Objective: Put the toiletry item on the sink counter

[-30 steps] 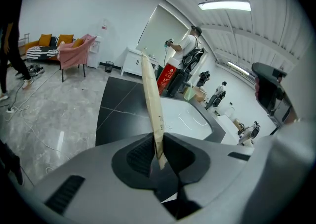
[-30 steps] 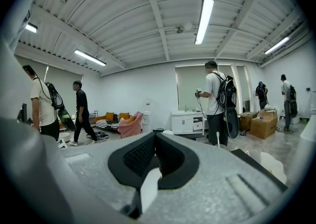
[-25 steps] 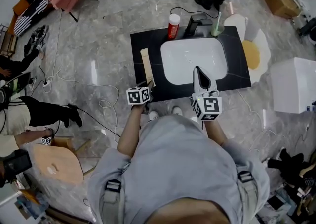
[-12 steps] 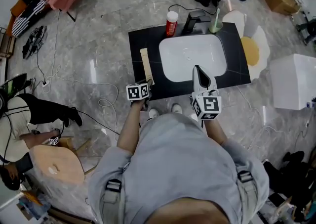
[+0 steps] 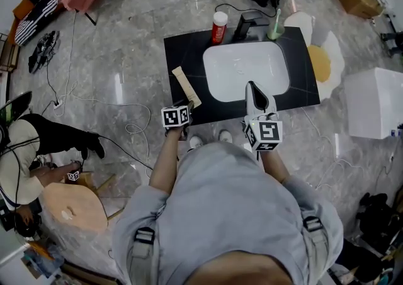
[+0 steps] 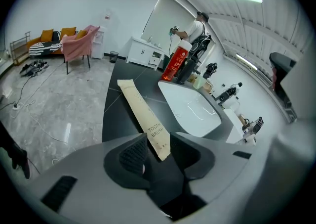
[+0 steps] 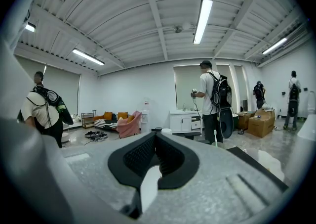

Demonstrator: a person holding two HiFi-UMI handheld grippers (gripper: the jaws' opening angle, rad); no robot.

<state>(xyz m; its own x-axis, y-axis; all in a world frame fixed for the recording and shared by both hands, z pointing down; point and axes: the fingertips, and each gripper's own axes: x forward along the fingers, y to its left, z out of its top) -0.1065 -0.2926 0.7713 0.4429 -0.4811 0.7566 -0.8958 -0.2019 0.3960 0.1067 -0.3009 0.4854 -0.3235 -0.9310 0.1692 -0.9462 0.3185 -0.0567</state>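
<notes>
Since the jaws of the left gripper (image 6: 155,151) have just been opened, the toothbrush pack (image 6: 143,114) is released and left flat on the black sink counter (image 5: 182,57), at nine o'clock of the basin (image 5: 245,73), its near end between the parted pads. The right gripper (image 7: 157,161) is kept clenched on nothing at the basin's six o'clock, presumably parked clear.

The paper sleeve (image 6: 143,115) reads "TOOTH BRUSH".
</notes>
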